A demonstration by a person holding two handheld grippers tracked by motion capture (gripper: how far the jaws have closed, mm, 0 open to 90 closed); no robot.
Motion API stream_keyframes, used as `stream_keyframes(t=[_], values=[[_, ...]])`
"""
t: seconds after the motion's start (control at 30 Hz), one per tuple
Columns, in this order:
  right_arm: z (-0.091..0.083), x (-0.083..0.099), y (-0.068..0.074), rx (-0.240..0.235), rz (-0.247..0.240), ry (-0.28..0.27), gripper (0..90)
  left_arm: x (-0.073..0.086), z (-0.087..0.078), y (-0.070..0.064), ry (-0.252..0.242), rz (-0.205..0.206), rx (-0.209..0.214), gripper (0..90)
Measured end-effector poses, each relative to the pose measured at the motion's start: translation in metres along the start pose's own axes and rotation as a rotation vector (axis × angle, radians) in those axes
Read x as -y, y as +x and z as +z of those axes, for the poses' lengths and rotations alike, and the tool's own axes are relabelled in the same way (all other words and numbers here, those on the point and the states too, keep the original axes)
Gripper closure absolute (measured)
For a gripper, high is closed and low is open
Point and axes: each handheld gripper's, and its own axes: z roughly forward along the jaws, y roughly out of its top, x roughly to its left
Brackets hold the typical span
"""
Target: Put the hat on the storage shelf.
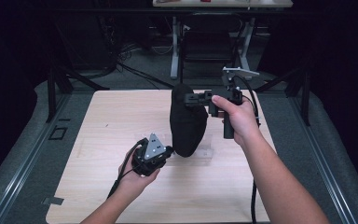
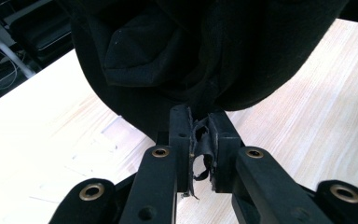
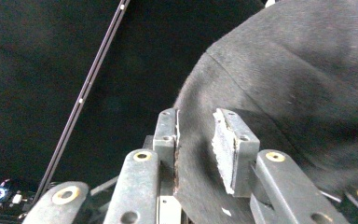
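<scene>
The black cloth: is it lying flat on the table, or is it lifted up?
Lifted. The black cloth hangs between the right tongs, gripping its top, and the left tongs, pinching its lower edge above the table.

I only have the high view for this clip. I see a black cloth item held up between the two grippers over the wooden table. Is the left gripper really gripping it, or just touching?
Observer: Gripping. In the left gripper view, the left gripper has its jaws nearly closed on a thin fold at the lower edge of the black fabric item.
Operator: And the right one?
Observer: In the right gripper view, the right gripper has fabric running between its jaws, which stand wider apart than the left's; the fabric lies against one pad.
Operator: Does the item touch the table?
Observer: I cannot tell; the left gripper view shows it hanging low over the light wood table.
</scene>
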Motion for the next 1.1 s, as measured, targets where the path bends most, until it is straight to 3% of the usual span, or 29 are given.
stream_keyframes(t=[0.7,1.1], values=[[-0.013,0.000,-0.003,0.007,0.011,-0.017,69.8,0.011,-0.005,0.013,0.011,-0.029,0.000,84.9],[-0.018,0.000,-0.007,0.007,0.025,-0.029,69.6,0.024,-0.004,0.018,0.041,-0.024,-0.026,84.8]])
